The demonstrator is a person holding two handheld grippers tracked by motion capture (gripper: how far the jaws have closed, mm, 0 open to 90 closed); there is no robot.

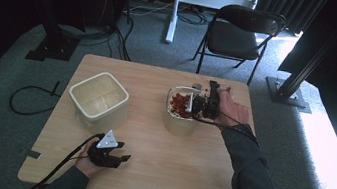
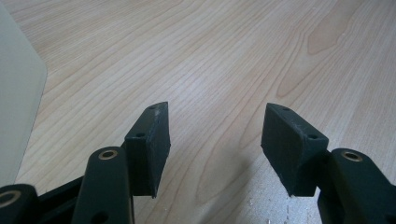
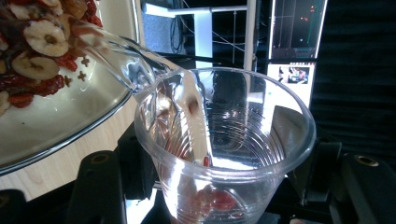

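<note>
My right gripper is shut on a clear plastic cup, held tilted at the right rim of a white tub. The tub holds red dried fruit and banana slices. A few red pieces lie at the bottom of the cup. At the table's left stands a cream square container with nothing in it. My left gripper rests low on the wooden table near the front edge. In the left gripper view its jaws stand open over bare wood, nothing between them.
A black folding chair and a white desk leg stand beyond the table's far edge. Cables lie on the grey carpet at the left. A black frame foot sits at the right.
</note>
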